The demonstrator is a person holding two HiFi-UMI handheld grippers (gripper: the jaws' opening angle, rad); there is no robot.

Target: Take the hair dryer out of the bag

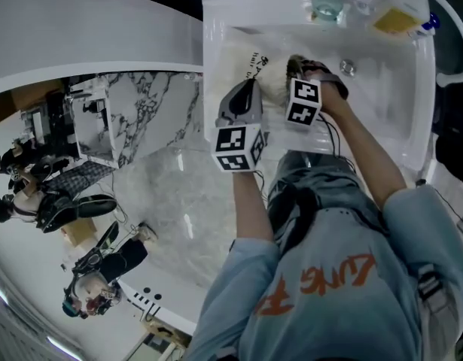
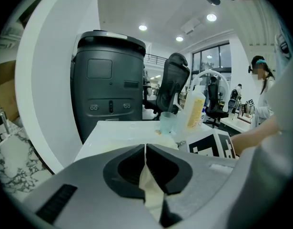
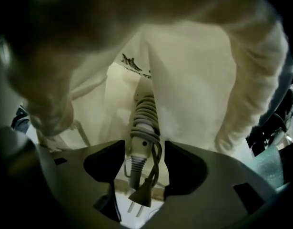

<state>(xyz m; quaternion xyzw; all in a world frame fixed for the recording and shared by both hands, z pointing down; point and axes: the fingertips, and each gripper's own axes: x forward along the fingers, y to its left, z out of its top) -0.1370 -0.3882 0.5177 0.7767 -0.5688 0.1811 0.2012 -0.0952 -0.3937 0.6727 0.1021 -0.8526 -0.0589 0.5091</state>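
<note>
Left gripper (image 2: 145,149) has its jaws pinched together on a fold of the cream cloth bag with black print (image 2: 151,190), holding that edge up near the centre of the head view. Right gripper (image 3: 144,144) stands wide apart inside the bag's mouth. The pale grey plastic hair dryer (image 3: 145,113) lies between its jaws, with a slim gap on either side, so the pads do not press on it.

The dryer lies deep in the bag, handle toward the camera, with its grey cord (image 3: 147,109) coiled round the handle. The two-pin plug (image 3: 142,194) hangs at the lower middle, right in the jaw gap.

Cream fabric closes in on every side of the right gripper view. A blurred fold fills the upper left and a wall of cloth stands on the right, so the free room is a narrow channel along the dryer.

In the head view the bag (image 1: 242,62) lies against the left wall of the white ceramic sink (image 1: 382,74). Bare basin with a metal drain (image 1: 347,68) stays open to the right. On the top rim stand a clear bluish tumbler (image 1: 327,2) and a translucent bottle with a yellow label (image 1: 400,10), well apart from both grippers. Grey-veined marble counter (image 1: 163,179) spreads to the left.
</note>
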